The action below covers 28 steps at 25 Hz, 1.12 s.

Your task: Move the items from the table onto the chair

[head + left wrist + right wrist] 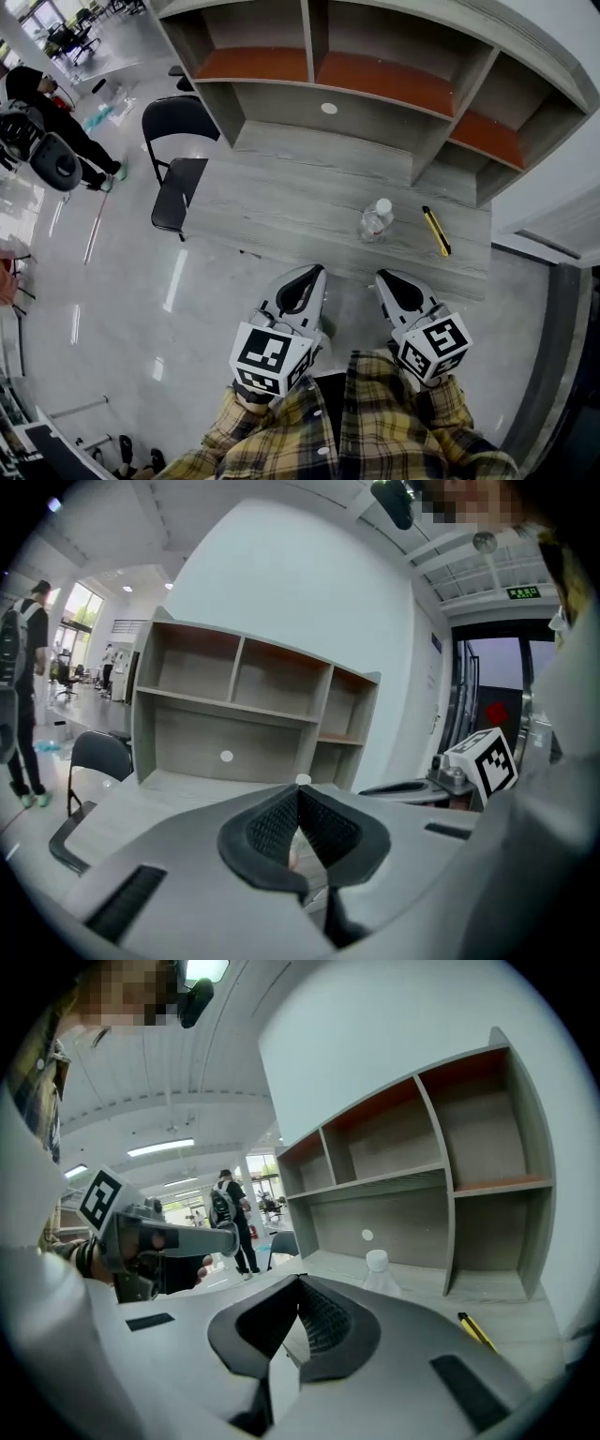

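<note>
Lower centre of the head view: left gripper and right gripper side by side, just short of the near edge of the grey table. Both have jaws pressed together, nothing between them. Beyond, right of centre on the table, a clear plastic bottle with white cap stands upright; a yellow utility knife lies just right of it, apart. At the table's left end — a black chair. Farthest — the shelf unit.
</note>
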### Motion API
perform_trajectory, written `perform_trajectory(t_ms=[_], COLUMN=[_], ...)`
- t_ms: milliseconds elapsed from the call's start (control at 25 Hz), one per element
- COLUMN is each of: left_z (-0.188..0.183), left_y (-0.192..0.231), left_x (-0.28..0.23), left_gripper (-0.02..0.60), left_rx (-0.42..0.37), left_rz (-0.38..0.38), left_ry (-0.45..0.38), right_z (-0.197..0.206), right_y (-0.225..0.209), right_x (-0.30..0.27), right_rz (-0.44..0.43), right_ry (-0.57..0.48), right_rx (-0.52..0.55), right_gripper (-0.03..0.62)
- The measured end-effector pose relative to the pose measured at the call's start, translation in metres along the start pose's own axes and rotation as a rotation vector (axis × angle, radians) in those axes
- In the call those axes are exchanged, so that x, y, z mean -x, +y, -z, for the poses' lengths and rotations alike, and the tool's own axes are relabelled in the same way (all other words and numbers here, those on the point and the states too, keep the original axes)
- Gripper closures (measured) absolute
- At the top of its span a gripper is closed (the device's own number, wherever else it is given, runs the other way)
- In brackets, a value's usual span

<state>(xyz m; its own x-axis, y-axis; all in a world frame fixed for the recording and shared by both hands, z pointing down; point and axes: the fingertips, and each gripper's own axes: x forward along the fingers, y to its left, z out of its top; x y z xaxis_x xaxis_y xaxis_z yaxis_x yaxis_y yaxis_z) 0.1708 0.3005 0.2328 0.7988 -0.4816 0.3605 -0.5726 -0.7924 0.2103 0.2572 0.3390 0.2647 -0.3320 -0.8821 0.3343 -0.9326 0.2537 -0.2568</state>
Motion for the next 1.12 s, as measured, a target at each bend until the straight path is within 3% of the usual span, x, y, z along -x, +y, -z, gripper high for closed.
perform_trajectory(t_ms=[240, 480, 680, 920, 1120], left_z=[0.011, 0.015, -0.002, -0.024, -0.021], left_y=[0.019, 0.015, 0.002, -0.003, -0.006], left_x=[-0.028, -0.068, -0.094, -0.124, -0.144], left_gripper=[0.578, 0.578, 0.578, 0.578, 0.577], left_rx=[-0.034, -0.008, -0.028, -0.068, -0.058], left_rz=[0.166, 0.225, 0.235, 0.218, 0.206], left_ry=[0.096, 0.115, 0.094, 0.078, 0.105], right_z=[0.004, 0.018, 0.007, -0.028, -0.031], right_y=[-0.021, -0.053, -0.086, -0.117, -0.129], right_x=[-0.012, -0.003, 0.000, -0.007, -0.005], right_rz=[0.188, 0.262, 0.261, 0.241, 0.217], right_ry=[0.015, 0.059, 0.011, -0.056, -0.060], right_rx=[-0.082, -0.108, -0.144, -0.097, -0.092], right_gripper=[0.577, 0.577, 0.577, 0.577, 0.577])
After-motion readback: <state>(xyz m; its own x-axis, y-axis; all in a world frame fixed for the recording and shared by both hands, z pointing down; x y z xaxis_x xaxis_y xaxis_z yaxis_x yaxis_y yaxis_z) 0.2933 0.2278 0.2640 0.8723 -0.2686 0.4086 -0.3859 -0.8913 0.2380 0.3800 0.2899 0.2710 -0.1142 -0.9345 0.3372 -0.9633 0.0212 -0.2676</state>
